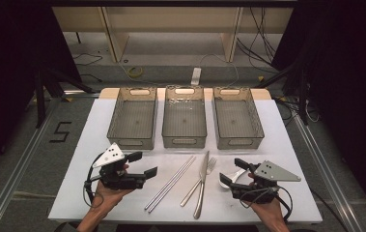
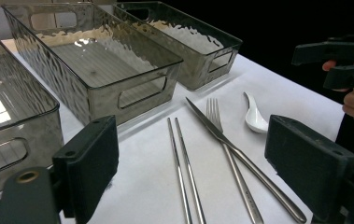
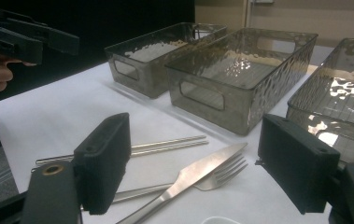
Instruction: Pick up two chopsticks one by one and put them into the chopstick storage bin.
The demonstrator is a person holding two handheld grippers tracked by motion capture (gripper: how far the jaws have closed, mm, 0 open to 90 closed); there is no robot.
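Note:
On the white table (image 1: 93, 130) lie a pair of metal chopsticks (image 1: 171, 182), a knife (image 1: 202, 186) crossing a fork (image 1: 211, 166), and a white spoon (image 1: 228, 179). My left gripper (image 1: 143, 163) hovers open at the front left, pointing right toward the chopsticks (image 2: 180, 158), with nothing between its jaws. At the front right, my right gripper (image 1: 233, 172) is open and points left, its jaws standing either side of the spoon without pressing it. In the right gripper view the knife (image 3: 198, 172) and fork (image 3: 223, 171) lie just ahead of the jaws.
Three clear grey bins stand in a row at the back: left (image 1: 132, 141), middle (image 1: 184, 141), right (image 1: 238, 141); all look empty. Bare table lies left of the chopsticks and along the front edge. Floor cables and shelving sit beyond the table.

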